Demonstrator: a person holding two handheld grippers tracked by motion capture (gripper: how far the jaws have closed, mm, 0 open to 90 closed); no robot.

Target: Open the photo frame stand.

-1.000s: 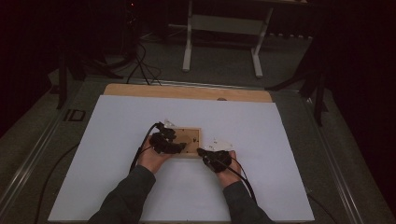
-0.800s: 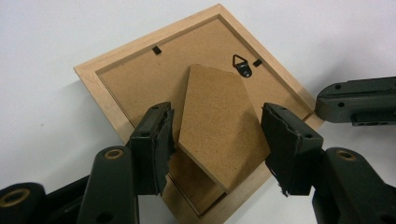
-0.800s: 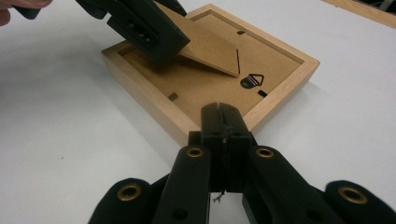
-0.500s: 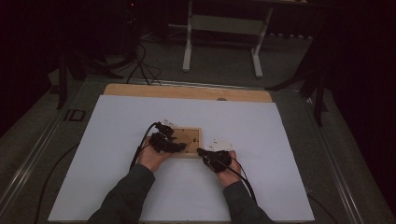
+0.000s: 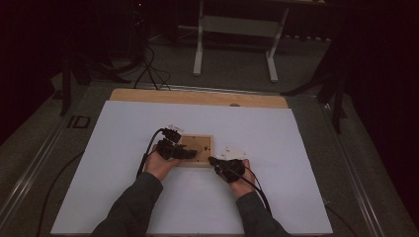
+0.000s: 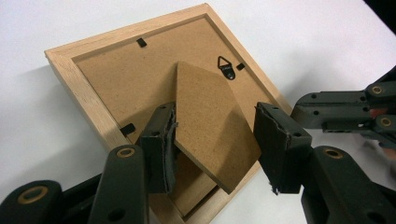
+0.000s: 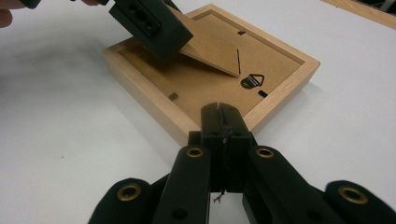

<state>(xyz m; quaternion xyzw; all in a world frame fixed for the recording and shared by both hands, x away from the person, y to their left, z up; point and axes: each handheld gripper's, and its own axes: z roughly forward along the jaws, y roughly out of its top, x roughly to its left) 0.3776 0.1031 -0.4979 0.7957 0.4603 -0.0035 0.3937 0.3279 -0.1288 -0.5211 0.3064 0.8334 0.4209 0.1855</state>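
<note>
We count one wooden picture frame [image 5: 198, 149], one stand flap [image 6: 212, 121], one hanger [image 6: 226, 66] and two grippers.

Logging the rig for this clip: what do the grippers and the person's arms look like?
Both grippers are black, two flat-sided jaws on linked arms with brass-coloured rivets. The left gripper has worn, ragged pads; the right gripper has smoother ones. A black cable trails from the left, another from the right. A white plate tops the right gripper. Sleeves are dark grey.
</note>
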